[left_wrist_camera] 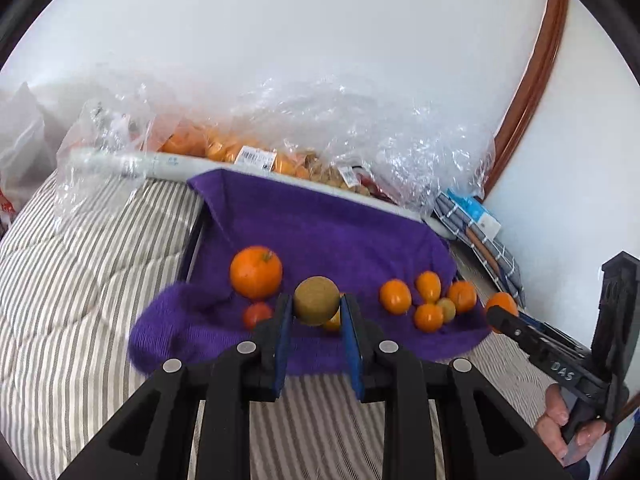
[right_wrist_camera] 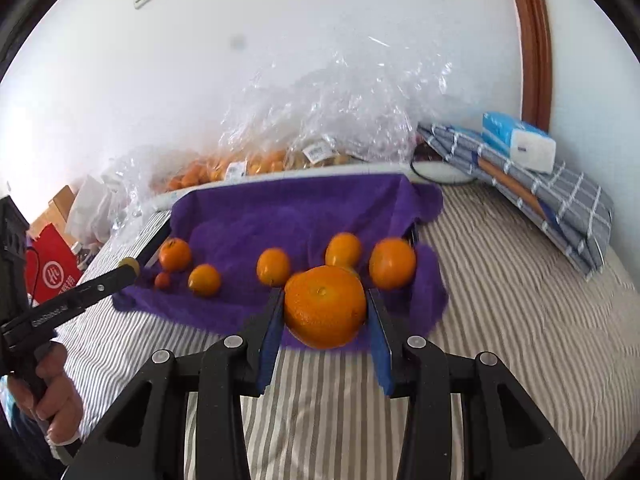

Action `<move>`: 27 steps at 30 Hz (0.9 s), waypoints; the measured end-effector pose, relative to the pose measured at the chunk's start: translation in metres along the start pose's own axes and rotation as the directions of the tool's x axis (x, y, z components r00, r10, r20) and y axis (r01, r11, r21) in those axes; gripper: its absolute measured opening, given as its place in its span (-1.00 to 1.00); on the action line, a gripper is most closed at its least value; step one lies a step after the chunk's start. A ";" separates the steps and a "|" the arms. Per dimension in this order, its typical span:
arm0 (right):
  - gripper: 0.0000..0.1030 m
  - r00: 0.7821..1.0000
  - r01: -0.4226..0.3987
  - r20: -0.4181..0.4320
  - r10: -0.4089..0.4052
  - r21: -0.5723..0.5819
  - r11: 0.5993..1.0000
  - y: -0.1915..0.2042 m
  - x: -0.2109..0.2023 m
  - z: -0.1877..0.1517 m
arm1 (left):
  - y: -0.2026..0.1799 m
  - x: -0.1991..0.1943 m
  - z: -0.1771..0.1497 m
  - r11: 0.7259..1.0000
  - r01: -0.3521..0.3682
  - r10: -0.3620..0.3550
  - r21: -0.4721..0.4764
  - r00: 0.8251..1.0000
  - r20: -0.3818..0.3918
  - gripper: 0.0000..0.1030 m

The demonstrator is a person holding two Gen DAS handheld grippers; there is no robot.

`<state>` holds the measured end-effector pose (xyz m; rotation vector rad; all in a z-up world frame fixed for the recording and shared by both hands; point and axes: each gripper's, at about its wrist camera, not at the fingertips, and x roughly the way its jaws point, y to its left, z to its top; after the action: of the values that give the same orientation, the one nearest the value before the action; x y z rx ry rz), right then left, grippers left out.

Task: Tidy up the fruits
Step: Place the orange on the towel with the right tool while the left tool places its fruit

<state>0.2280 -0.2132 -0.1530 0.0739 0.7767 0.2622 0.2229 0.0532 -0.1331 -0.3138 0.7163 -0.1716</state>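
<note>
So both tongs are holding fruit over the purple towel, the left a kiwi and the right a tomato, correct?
Not quite: the right tongs hold a large orange, not a tomato, as the right wrist view shows. The left tongs do hold a kiwi over the purple towel.

Brown kiwi [left_wrist_camera: 316, 301] and large orange [right_wrist_camera: 325, 313] held aloft near; small oranges [right_wrist_camera: 273, 267] scattered over purple towel [right_wrist_camera: 280, 216] beyond.
</note>
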 end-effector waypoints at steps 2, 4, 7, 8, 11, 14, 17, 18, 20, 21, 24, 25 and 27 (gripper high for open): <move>-0.23 1.000 0.001 -0.004 -0.001 -0.006 1.000 0.000 0.018 0.014 | -0.004 0.010 0.008 1.000 -0.023 0.023 0.014 1.000 -0.002 -0.55; -0.23 1.000 -0.002 -0.022 0.002 0.002 1.000 -0.002 0.034 0.024 | -0.005 0.022 0.012 0.999 -0.036 0.037 0.018 0.999 -0.021 -0.55; -0.23 0.998 -0.028 -0.051 0.029 0.009 1.000 -0.003 0.053 0.030 | 0.000 0.036 0.009 0.999 -0.040 0.039 -0.008 0.998 -0.053 -0.55; -0.23 0.998 -0.026 -0.059 0.027 0.008 1.000 -0.003 0.059 0.030 | 0.003 0.039 0.007 0.999 -0.040 0.039 -0.021 0.998 -0.059 -0.55; -0.22 0.997 -0.033 -0.072 0.034 0.009 0.999 -0.003 0.068 0.027 | 0.007 0.044 0.003 0.998 -0.044 0.040 -0.041 0.995 -0.088 -0.55; -0.22 0.996 -0.034 -0.078 0.034 0.006 0.999 -0.001 0.072 0.025 | 0.009 0.048 0.002 0.998 -0.044 0.039 -0.049 0.994 -0.103 -0.55; -0.10 0.996 -0.043 -0.077 0.043 0.004 0.999 -0.001 0.071 0.024 | 0.011 0.051 -0.001 0.997 -0.065 0.059 -0.050 0.992 -0.112 -0.53; -0.07 0.997 -0.035 -0.074 0.036 0.008 0.999 -0.001 0.069 0.024 | 0.011 0.050 -0.001 0.996 -0.069 0.062 -0.053 0.991 -0.115 -0.52; -0.06 0.997 -0.018 -0.069 0.019 0.013 1.000 -0.001 0.062 0.024 | 0.013 0.044 0.000 0.995 -0.076 0.068 -0.066 0.991 -0.116 -0.47; -0.06 0.998 -0.012 -0.065 0.013 0.015 1.000 -0.002 0.057 0.024 | 0.012 0.038 0.000 0.995 -0.079 0.071 -0.067 0.991 -0.115 -0.39; 0.07 0.999 0.014 -0.041 -0.013 0.016 1.000 0.002 0.029 0.024 | 0.006 0.016 -0.001 0.996 -0.081 0.077 -0.038 0.992 -0.099 -0.25; 0.09 0.999 0.030 -0.025 -0.030 0.009 1.000 0.005 0.014 0.023 | 0.001 0.004 -0.003 0.996 -0.091 0.089 -0.022 0.993 -0.080 -0.20; 0.20 0.999 0.052 -0.002 -0.052 0.011 0.999 0.009 -0.010 0.021 | -0.010 -0.019 -0.007 0.994 -0.110 0.110 0.006 0.993 -0.048 -0.03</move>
<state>0.2337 -0.2070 -0.1297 0.0634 0.7806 0.2086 0.2036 0.0470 -0.1234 -0.2670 0.7792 -0.0760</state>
